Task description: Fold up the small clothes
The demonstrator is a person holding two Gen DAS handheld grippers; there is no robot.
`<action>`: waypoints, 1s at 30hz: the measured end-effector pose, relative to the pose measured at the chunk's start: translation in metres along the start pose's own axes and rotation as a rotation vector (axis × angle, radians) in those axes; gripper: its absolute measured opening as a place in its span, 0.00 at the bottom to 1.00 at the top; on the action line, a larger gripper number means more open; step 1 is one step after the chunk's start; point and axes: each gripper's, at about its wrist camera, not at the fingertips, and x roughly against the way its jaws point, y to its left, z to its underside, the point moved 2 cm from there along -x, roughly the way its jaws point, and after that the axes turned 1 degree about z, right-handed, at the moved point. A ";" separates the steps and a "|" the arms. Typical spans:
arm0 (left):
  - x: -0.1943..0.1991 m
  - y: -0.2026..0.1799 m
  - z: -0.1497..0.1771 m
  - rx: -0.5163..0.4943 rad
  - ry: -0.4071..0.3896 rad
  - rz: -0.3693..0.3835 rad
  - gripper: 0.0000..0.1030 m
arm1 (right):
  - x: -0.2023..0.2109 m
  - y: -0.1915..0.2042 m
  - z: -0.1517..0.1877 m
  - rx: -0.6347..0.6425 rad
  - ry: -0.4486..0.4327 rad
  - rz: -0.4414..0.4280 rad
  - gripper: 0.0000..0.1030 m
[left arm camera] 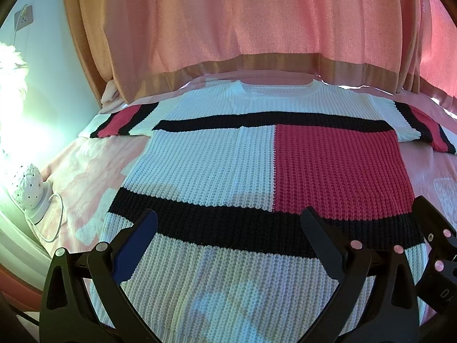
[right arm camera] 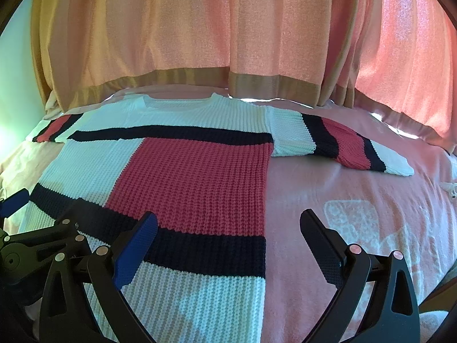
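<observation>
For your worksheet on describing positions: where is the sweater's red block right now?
In the left wrist view, the red block sits right of centre on the sweater, between two black bands, beside a white panel.

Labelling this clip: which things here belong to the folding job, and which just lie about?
Job: white, black and red knitted sweater; left hand-held gripper; right hand-held gripper.
Lying about: white dotted egg-shaped lamp; pink curtains; pink patterned bedspread.

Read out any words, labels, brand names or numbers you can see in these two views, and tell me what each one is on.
"D": pale moulded characters on the black body of the right gripper at the left wrist view's edge; only that letter is clear, the rest is cut off.
No readable text on the white, red and navy knitted sweater, the pink bedspread, the pink curtains or the left gripper.
</observation>
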 end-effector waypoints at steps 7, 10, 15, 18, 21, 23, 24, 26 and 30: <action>0.001 -0.001 0.000 -0.002 -0.002 0.001 0.95 | 0.001 0.001 0.000 -0.006 0.002 -0.001 0.95; 0.001 -0.001 0.000 -0.001 -0.001 0.001 0.95 | 0.001 0.001 0.000 -0.006 0.001 -0.001 0.95; 0.001 0.000 -0.001 0.004 -0.002 0.005 0.95 | 0.002 -0.001 -0.003 -0.011 0.003 -0.021 0.95; 0.010 0.003 -0.013 0.014 -0.042 -0.011 0.95 | 0.006 -0.037 -0.022 -0.115 -0.017 -0.102 0.95; 0.026 0.011 -0.040 0.053 -0.086 0.034 0.95 | 0.008 -0.110 -0.050 -0.245 -0.065 -0.046 0.95; 0.032 0.015 -0.060 0.088 -0.106 0.070 0.95 | 0.002 -0.177 -0.065 -0.366 -0.082 -0.006 0.95; 0.034 0.016 -0.072 0.102 -0.121 0.077 0.95 | -0.002 -0.207 -0.069 -0.416 -0.094 0.017 0.95; 0.035 0.013 -0.090 0.109 -0.158 0.074 0.95 | -0.021 -0.267 -0.071 -0.506 -0.089 0.039 0.95; 0.021 -0.006 -0.108 0.095 -0.209 0.034 0.95 | -0.076 -0.349 -0.048 -0.646 -0.008 0.030 0.85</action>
